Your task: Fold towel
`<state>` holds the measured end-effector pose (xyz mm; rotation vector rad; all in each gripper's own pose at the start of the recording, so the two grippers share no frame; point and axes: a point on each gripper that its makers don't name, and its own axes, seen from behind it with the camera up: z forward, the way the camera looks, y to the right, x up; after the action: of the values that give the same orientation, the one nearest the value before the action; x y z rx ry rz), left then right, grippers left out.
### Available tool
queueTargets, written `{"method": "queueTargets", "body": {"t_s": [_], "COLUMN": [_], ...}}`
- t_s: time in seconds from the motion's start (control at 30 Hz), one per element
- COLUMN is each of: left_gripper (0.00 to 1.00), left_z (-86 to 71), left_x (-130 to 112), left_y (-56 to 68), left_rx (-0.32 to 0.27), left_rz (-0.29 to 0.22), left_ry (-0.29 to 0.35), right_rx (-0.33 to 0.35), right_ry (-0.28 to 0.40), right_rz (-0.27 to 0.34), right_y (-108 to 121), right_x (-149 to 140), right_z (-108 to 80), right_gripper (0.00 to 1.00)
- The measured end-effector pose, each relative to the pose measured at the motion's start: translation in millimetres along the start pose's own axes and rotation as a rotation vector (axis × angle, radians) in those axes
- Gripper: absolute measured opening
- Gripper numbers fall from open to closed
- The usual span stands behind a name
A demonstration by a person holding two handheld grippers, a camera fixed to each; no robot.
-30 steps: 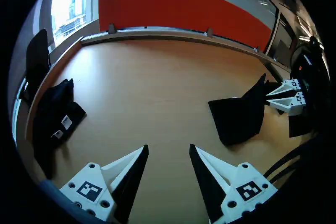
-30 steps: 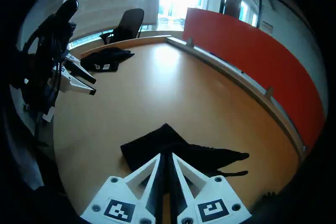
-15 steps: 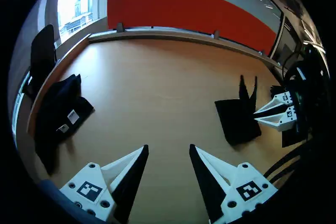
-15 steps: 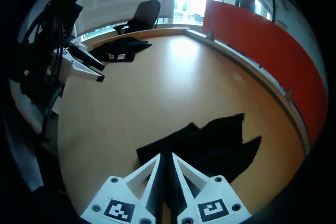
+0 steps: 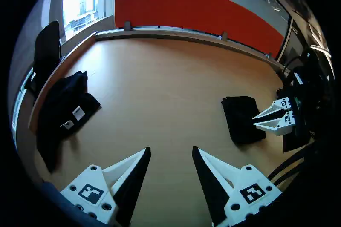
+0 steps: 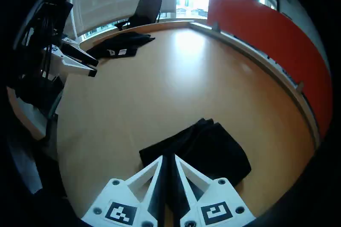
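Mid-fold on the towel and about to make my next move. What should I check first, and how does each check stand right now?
1. Right tool grips the black fabric towel: fingers closed on its near edge, ok.
2. Towel lies low and folded on the light wooden table: ok.
3. Left tool is open and holds nothing: ok.
4. Tabletop between the left tool and the towel is bare: ok.
5. Heap of black cloth with white tags lies well apart from the towel: ok.
6. Towel's layers line up edge to edge: cannot tell.
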<state>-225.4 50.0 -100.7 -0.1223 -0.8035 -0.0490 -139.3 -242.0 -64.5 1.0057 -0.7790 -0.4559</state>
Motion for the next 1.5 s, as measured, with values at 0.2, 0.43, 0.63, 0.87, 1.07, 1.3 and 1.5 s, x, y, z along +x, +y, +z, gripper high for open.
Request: {"method": "queueTargets", "body": {"t_s": [0.2, 0.43, 0.63, 0.87, 1.07, 1.3, 1.5], "left_gripper": [0.71, 0.71, 0.71, 0.71, 0.71, 0.71, 0.71], "left_z": [0.0, -1.0, -2.3, -2.6, -2.3, -2.8, -2.8], "left_x": [2, 3, 3, 2, 2, 3, 4], "left_y": [1.5, 1.0, 0.0, -0.3, 0.0, 2.5, 3.7], "left_rx": [-0.001, 0.002, 0.004, 0.005, 0.004, 0.001, 0.0], "left_rz": [0.007, 0.011, 0.01, 0.008, 0.006, 0.009, 0.009], "left_ry": [0.003, 0.005, 0.006, 0.006, 0.007, 0.009, 0.009], "right_rx": [-0.004, -0.001, 0.002, 0.007, 0.004, -0.013, -0.03], "right_ry": [0.0, 0.003, 0.009, 0.012, 0.019, 0.021, 0.008], "right_rz": [-0.015, -0.014, -0.019, -0.028, -0.021, -0.003, 0.012], "right_y": [-1, -2, -1, -2, -2, 1, 4], "right_x": [-1, -3, -2, -2, -1, -5, -18], "right_z": [-4.4, -7.8, -11.4, -16.0, -19.3, -22.8, -26.0], "right_gripper": [0.07, 0.08, 0.1, 0.28, 0.83, 0.84, 0.84]}}
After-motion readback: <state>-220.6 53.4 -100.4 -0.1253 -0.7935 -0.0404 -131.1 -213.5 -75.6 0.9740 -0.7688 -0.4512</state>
